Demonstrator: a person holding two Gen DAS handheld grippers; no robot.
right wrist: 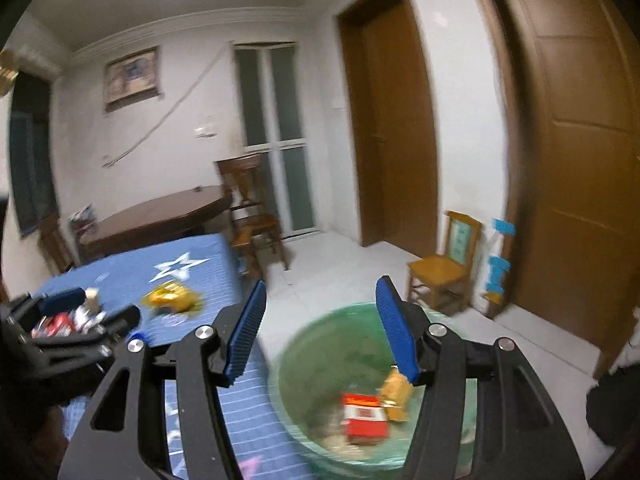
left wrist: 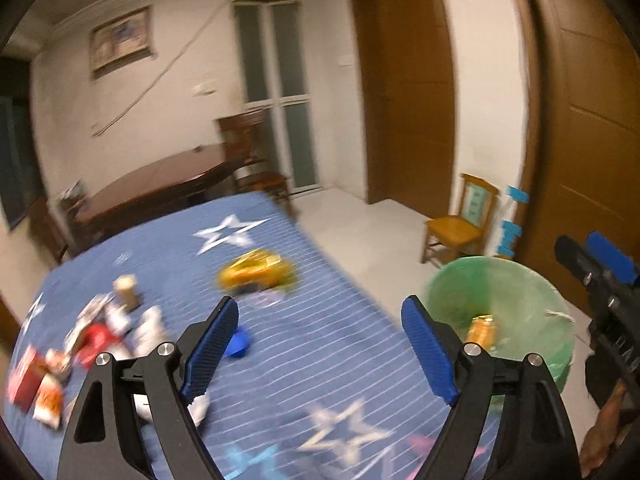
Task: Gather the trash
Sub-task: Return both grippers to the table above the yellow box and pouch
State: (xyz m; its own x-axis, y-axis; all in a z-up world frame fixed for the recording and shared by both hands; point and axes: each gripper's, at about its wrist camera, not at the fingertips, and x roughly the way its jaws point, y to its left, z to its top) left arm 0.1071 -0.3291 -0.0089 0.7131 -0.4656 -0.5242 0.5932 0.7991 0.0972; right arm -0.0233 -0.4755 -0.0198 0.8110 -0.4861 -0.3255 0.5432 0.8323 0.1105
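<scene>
My left gripper (left wrist: 320, 348) is open and empty above the blue star-patterned cloth (left wrist: 312, 360). A yellow wrapper (left wrist: 256, 270) lies ahead of it, a blue cap (left wrist: 239, 344) by its left finger, and a pile of red and white wrappers (left wrist: 80, 348) at the left. My right gripper (right wrist: 320, 328) is open and empty over the green-lined bin (right wrist: 320, 364), which holds a red packet (right wrist: 365, 420) and an orange packet (right wrist: 396, 394). The bin (left wrist: 516, 292) also shows in the left wrist view, with my right gripper (left wrist: 600, 280) beside it.
A small wooden chair (left wrist: 456, 228) stands by the wall beyond the bin. A dark wooden table (left wrist: 160, 188) and chair (left wrist: 256, 152) stand behind the cloth-covered surface. Brown doors (left wrist: 408, 88) line the right side. White tiled floor (left wrist: 360, 236) lies between.
</scene>
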